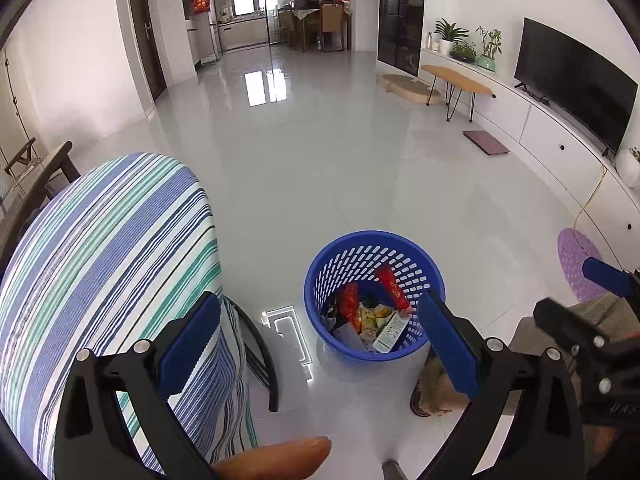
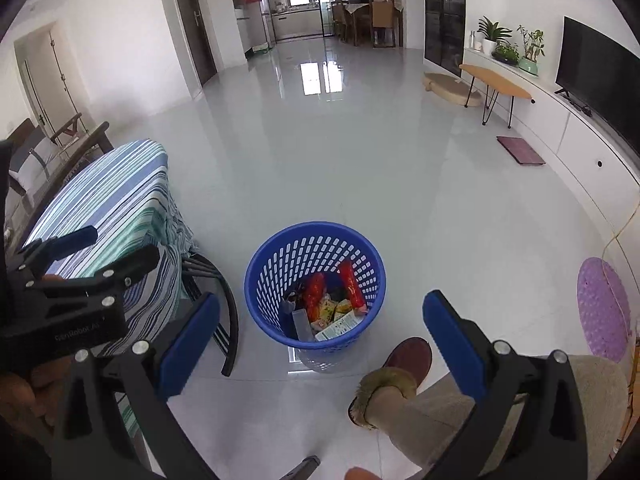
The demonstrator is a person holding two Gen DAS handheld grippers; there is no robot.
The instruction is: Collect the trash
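A blue perforated basket [image 1: 352, 248] [image 2: 280, 240] stands on the glossy floor beside a striped-cloth table. Inside lie several wrappers: red packets [image 1: 394, 286] [image 2: 352, 284], yellow-green sachets [image 1: 372, 316] [image 2: 330, 308] and a white-green carton [image 1: 390, 334] [image 2: 340, 328]. My left gripper [image 1: 320, 320] hovers above and in front of the basket, open, nothing between its blue pads [image 1: 188, 344]. My right gripper [image 2: 320, 320] is likewise open and empty over the basket. In each view the other gripper shows at the edge, the right gripper [image 1: 608, 276] and the left gripper [image 2: 76, 240].
The table with a blue, green and white striped cloth [image 1: 104, 248] [image 2: 108, 200] stands left, black curved legs [image 2: 230, 320] beside the basket. A person's slippered foot [image 2: 404, 364] [image 1: 430, 392] stands right of it. A purple mat [image 2: 604, 308], TV cabinet [image 1: 560, 132] and side table [image 2: 496, 80] line the right.
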